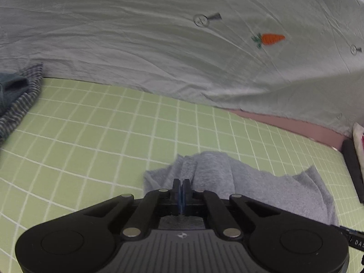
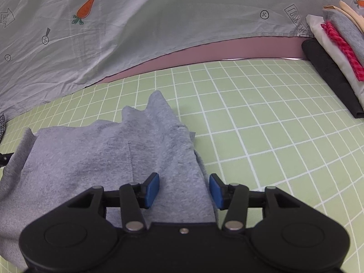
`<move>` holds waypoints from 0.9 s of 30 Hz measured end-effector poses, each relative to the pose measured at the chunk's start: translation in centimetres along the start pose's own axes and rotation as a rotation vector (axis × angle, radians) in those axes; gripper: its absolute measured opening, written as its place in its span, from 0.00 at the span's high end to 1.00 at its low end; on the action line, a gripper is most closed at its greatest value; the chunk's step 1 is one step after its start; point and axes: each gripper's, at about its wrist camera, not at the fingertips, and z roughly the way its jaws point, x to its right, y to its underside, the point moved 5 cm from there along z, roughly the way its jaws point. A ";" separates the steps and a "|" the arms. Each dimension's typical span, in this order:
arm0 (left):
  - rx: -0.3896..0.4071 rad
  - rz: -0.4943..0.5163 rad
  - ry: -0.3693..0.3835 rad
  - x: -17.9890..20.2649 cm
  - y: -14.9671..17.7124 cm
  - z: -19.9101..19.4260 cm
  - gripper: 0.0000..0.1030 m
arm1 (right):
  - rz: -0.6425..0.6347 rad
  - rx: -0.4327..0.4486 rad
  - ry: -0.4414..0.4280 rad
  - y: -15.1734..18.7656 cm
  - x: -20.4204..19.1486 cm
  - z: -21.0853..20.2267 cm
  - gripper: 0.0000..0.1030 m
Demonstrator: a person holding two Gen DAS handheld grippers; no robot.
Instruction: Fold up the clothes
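On the green gridded mat (image 2: 273, 118), a rumpled fleecy grey garment (image 2: 109, 150) lies at 6 o'clock. The right gripper (image 2: 184, 188) straddles its edge, jaws half-wide; the left gripper (image 1: 181, 187) is pinched closed against the fleece.

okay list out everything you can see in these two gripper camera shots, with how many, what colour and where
Crumpled grey fleece garment: one, grey, on the mat under both grippers.
Green grid-lined mat: one, light green with white lines, covering the work surface.
Pale sheet printed with orange carrots: one, grey-white, hanging behind the mat.
Pink strip: one, pink, between sheet and mat.
Stack of folded clothes: one pile; black, white, red check, grey, cream; right edge of the mat.
Blue striped garment: one, blue-grey, left edge.
Left gripper: black, shut, over the grey garment's edge.
Right gripper: black with blue pads, open over the garment.
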 end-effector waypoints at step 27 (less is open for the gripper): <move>-0.133 -0.389 0.072 -6.3 5.9 -3.8 0.13 | 0.212 -0.064 -0.143 -0.5 1.6 1.7 0.19</move>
